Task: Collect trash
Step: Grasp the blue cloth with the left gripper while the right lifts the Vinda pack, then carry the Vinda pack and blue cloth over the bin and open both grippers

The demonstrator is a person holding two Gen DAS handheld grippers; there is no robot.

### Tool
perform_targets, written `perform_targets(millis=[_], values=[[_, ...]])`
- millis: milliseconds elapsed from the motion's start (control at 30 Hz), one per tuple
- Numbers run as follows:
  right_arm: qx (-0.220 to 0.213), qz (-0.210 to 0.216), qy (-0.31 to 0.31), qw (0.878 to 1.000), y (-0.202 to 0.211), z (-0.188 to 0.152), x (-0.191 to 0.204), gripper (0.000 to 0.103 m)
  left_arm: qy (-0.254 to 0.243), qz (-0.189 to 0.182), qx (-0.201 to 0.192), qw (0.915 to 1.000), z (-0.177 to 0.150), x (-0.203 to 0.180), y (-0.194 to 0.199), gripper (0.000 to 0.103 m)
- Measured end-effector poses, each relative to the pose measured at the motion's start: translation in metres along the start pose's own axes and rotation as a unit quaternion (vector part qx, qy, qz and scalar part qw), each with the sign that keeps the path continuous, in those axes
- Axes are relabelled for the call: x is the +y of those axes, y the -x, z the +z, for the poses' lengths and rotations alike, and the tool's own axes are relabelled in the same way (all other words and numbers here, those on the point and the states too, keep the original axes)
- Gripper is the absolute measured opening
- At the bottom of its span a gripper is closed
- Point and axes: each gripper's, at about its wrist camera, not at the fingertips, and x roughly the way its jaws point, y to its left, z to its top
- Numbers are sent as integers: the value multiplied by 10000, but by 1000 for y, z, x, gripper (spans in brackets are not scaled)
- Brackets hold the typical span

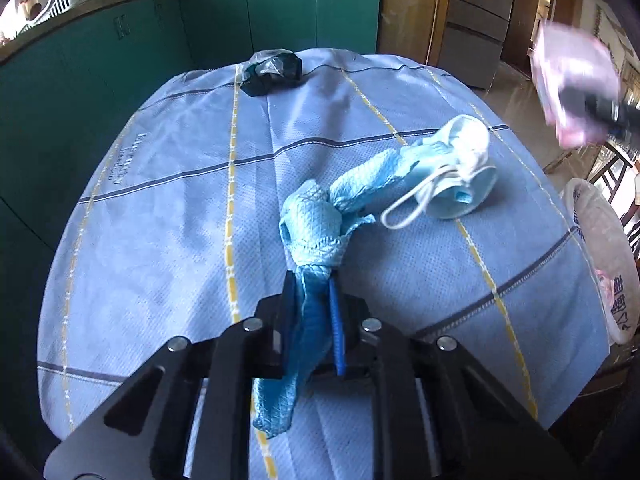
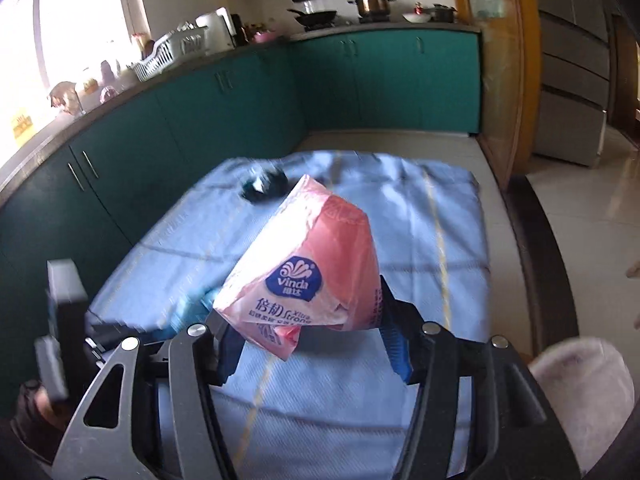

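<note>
the crumpled blue cloth rag (image 1: 320, 216) lies in the middle of the left wrist frame, on the blue checked tablecloth (image 1: 160, 200), and its near end runs down between the fingers of the left gripper (image 1: 314, 304) at lower centre. those jaws are clamped tight on the rag, with its loose tail hanging below them toward the bottom edge. just right of the rag, touching its far end, lies a used face mask (image 1: 456, 176) with white ear loops, in the right middle of the frame. a dark crumpled plastic bag (image 1: 272, 70) sits well apart, at the upper centre near the far edge of the cloth. at the right edge, a white bag (image 1: 600, 248) with blue print stands open beside the table.

in the right wrist view, the pink tissue packet (image 2: 316, 264) fills the centre of the frame, raised above the cloth. the right gripper (image 2: 316, 344) holds it by its lower end, the jaws about partway apart and pressing on the packet from both sides. the same packet shows as a pink blur at the upper right of the left wrist view (image 1: 576, 80).

green cabinets (image 2: 240, 120) run across the upper left and centre behind the table, with a dish rack (image 2: 172, 52) on the counter above.
</note>
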Motion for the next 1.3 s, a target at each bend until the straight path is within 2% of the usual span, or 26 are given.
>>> perform_targets(millis=[100,167,333,367,400,467,533,633,800,833,1000,1033,1067,1100,1200,1300], values=[[396,61,-305,9987,-12,-39,-5,57,-79,134,-75,9999,-13,2,18,17],[544,33,-270,9981,-18,-60,2,57,-90,207,-103,9997,-21,5,28,17],[667,-39,-183,9976,-26,-80,26,57,-129,307,-107,9994,-32,12,39,17],[683,-71,-180,9975,-29,-80,27,57,-114,353,-110,9993,-34,13,39,20],[705,-147,-151,9973,-31,-81,29,58,-94,385,-114,9992,-35,15,40,25],[726,-305,-104,9968,-33,-80,32,61,-62,427,-167,9989,-35,15,42,51],[729,-388,-76,9966,-35,-80,34,64,-96,415,-268,9987,-33,13,44,63],[711,-437,-84,9965,-33,-83,34,68,-245,401,-280,9985,-27,5,39,73],[721,-582,-15,9957,-38,-81,38,73,-363,363,-232,9984,-21,-8,26,73],[722,-612,1,9955,-41,-81,39,74,-401,359,-216,9983,-22,-11,24,70],[763,-630,37,9951,-46,-83,39,75,-484,509,-256,9972,-24,-12,23,44],[767,-626,67,9951,-47,-83,39,75,-466,531,-269,9971,-24,-10,24,35],[774,-629,124,9949,-48,-84,41,74,-441,536,-283,9972,-24,-8,25,25],[778,-618,174,9949,-48,-85,42,64,-397,489,-297,9976,-23,-5,27,23],[792,-538,238,9951,-50,-87,46,55,-198,274,-293,9990,-23,4,30,22],[743,-483,219,9958,-45,-87,48,53,-108,290,-328,9990,-25,7,34,22]])
